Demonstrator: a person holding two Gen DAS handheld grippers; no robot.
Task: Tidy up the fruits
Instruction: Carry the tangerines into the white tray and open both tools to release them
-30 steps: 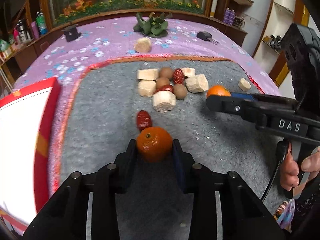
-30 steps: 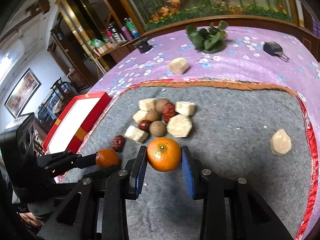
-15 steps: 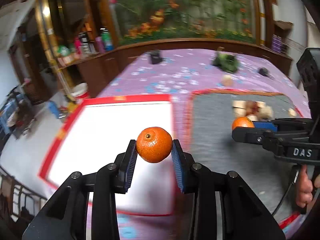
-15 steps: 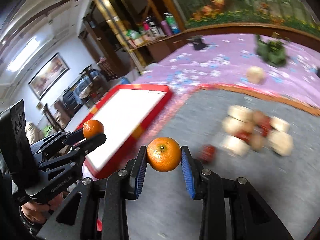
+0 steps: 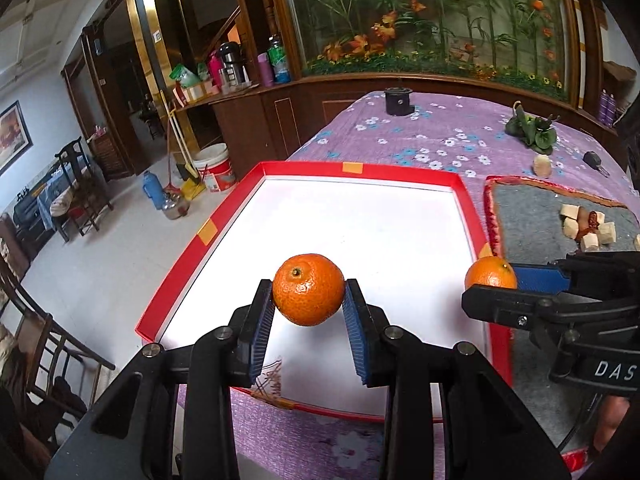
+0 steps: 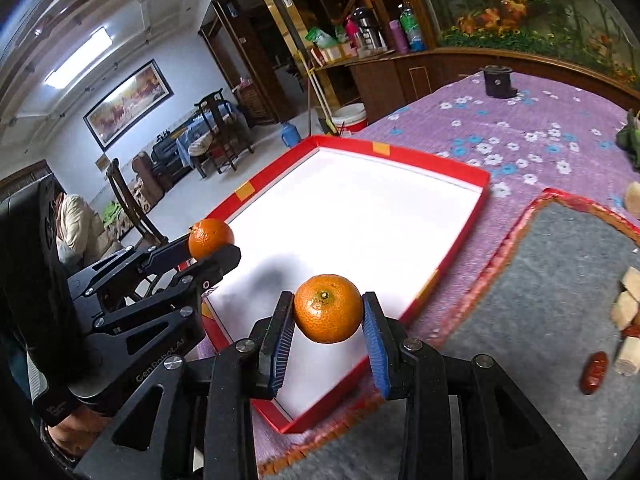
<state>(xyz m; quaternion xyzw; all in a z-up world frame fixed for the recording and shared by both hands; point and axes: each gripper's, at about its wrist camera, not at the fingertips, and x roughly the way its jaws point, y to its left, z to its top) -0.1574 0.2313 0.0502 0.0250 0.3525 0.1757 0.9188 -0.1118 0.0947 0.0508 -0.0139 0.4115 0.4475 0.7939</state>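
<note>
purple floral cloth (image 5: 440, 136) | red-rimmed white tray (image 5: 360, 240) | grey mat (image 6: 560, 300) | both jaws clamped on mandarins | tiled floor (image 5: 120, 232)

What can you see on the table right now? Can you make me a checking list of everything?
Surface: purple flowered cloth with a grey mat on it.
Job's things: red-rimmed white tray, nothing in it; one orange in the left tool, another orange in the right tool; red dates and pale chunks lie on the mat.
Clutter: black holder, green leafy bundle, a lone pale chunk.
Grippers: both tools shut on their oranges, above the tray.
Cables: black cable by the right tool.
Surroundings: flower mural, cupboards, chairs, bucket.
</note>
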